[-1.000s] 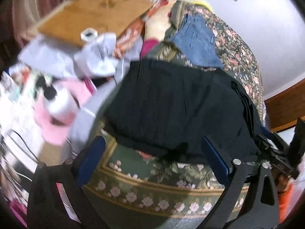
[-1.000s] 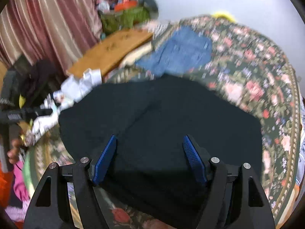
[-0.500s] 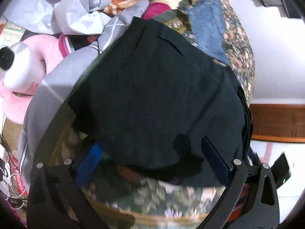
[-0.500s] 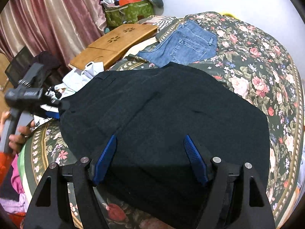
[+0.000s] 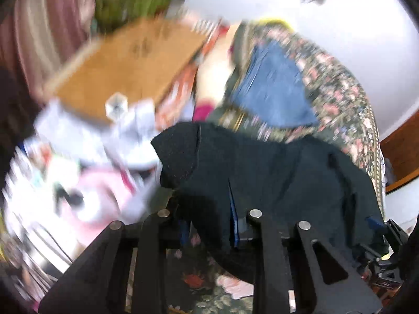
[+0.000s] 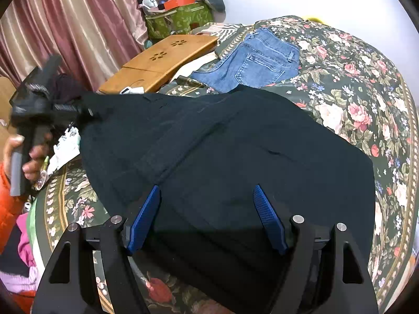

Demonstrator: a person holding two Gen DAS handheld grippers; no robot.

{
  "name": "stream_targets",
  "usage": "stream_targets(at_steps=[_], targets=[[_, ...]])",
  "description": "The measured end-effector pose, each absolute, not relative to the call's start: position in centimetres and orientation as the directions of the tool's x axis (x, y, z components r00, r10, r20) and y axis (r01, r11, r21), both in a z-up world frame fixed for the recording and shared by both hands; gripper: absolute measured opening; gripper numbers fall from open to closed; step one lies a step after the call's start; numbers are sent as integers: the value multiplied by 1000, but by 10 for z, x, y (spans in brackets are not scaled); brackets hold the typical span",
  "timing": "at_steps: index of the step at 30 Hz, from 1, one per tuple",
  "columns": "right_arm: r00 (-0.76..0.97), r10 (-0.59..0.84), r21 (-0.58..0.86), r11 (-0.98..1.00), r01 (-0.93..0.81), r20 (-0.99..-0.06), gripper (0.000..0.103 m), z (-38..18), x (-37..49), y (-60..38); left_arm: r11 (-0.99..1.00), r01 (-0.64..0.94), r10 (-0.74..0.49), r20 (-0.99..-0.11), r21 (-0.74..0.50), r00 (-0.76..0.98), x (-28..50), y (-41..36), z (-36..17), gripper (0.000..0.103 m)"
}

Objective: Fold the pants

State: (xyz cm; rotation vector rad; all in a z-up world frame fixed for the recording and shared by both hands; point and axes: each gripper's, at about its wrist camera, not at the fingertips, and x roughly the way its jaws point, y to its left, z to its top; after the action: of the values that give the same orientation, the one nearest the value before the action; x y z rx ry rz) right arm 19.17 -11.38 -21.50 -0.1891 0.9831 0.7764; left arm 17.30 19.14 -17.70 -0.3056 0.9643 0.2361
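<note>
Black pants [image 6: 222,144] lie spread over the flowered bedspread [image 6: 353,83]. My left gripper [image 5: 209,209] has its jaws closing, with the near left corner of the pants [image 5: 275,178] pinched between them and raised off the bed. In the right wrist view the left gripper [image 6: 89,111] shows at the left, carried by a hand [image 6: 31,157], with the pants corner pulled up to it. At the pants' near edge my right gripper [image 6: 207,209] stands open, its blue pads [image 6: 144,217] wide apart over the flat cloth.
Blue jeans [image 6: 251,62] lie on the bed beyond the black pants. A wooden lap desk [image 6: 162,57] leans at the bed's far left, with a green bag [image 6: 178,21] and striped curtains behind. Papers and a pink toy [image 5: 86,196] clutter the floor beside the bed.
My left gripper went from wide open around the pants' corner to pinched on it, then rose and carried the corner up. The right gripper stayed where it was, still open.
</note>
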Motion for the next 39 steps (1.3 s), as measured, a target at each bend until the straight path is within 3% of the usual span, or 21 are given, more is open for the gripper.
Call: stream_targets(at_steps=[5,9,14,19,24,31,32,33,36,39], targets=[[308,517,216,724,-655,-799,72,-214,192,-118,979,-206,151,-694,3,704,179,136,-101,23],[308,532,241,729,-641,-789,70,-211,191,-124,996,-87,57,-621,-18,782,192,84,-50,22],[340,585,321,744,-586,-736,69,-193,186,-161,999,46,-36,-588,2,808,202,21,-26,22],[440,555,292,794,-533,-706,70,-177,167,-215,984,179,-143,-623,-6,769,215,-42,-38,22],[477,510,285,837,-467,-716,69,-182,151,-257,962,262,-234,-713,-73,661,236,-99,-80,22],[481,490,338,865,-371,-727,70,-203,136,-297,940,333,-244,-836,-78,491,244,-155,-146,23],[480,489,341,866,-365,-728,70,-205,135,-299,937,342,-241,-848,-76,473,243,-159,-153,25],[480,487,345,868,-356,-729,70,-207,134,-301,931,357,-241,-857,-71,456,241,-165,-158,34],[478,488,355,869,-345,-730,70,-211,133,-304,905,417,-271,-863,-78,426,233,-180,-160,67],[485,483,351,872,-342,-729,70,-210,129,-305,897,441,-261,-833,-23,488,223,-183,-143,83]])
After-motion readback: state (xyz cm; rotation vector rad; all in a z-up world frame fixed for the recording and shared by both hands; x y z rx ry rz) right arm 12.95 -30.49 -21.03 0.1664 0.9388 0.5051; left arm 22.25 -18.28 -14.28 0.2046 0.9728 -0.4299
